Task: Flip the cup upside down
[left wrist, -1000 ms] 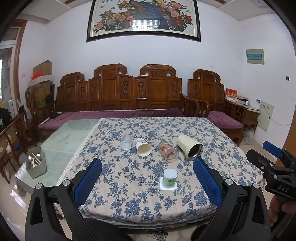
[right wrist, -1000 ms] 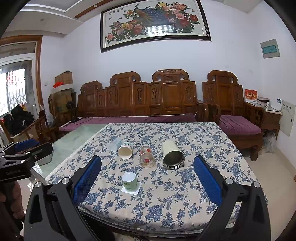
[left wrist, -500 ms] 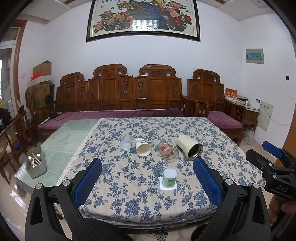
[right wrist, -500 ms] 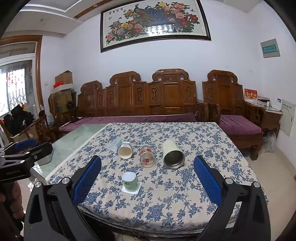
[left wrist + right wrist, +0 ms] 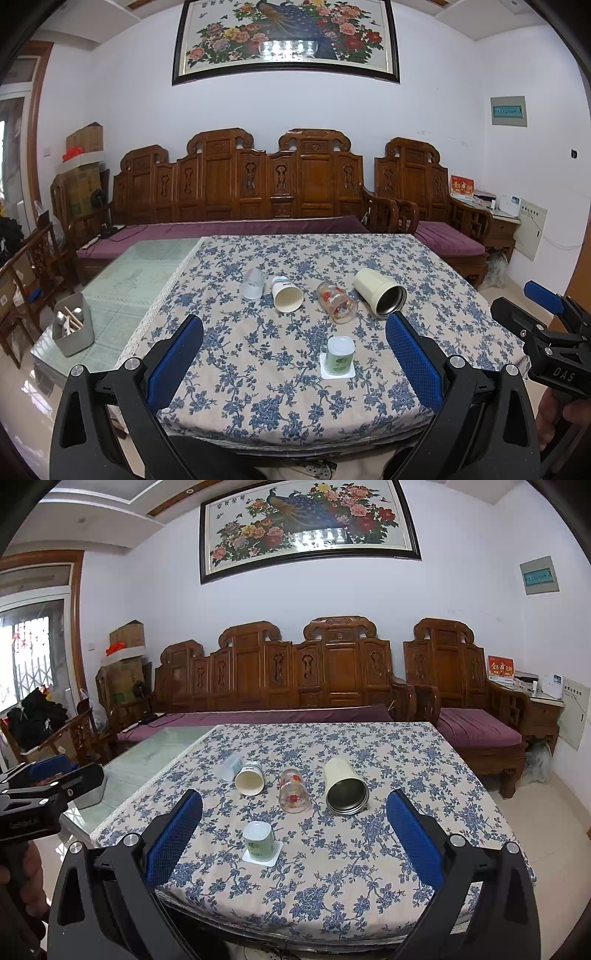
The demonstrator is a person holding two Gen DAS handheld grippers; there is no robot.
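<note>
A small green cup [image 5: 340,353] stands on a white square coaster [image 5: 337,371] near the front of the flowered tablecloth; it also shows in the right wrist view [image 5: 259,840]. Behind it lie a frosted cup [image 5: 253,283], a white paper cup [image 5: 286,294], a patterned glass [image 5: 336,302] and a cream steel tumbler [image 5: 380,292], all on their sides. My left gripper [image 5: 294,360] is open and empty, held short of the table's front edge. My right gripper [image 5: 294,840] is open and empty too, also short of the edge. Each gripper shows at the side of the other's view.
The table [image 5: 258,406] has a bare glass part at the left with a grey utensil box [image 5: 72,325]. A carved wooden bench [image 5: 240,192] with purple cushions stands behind the table, and a wooden chair [image 5: 472,701] at the right.
</note>
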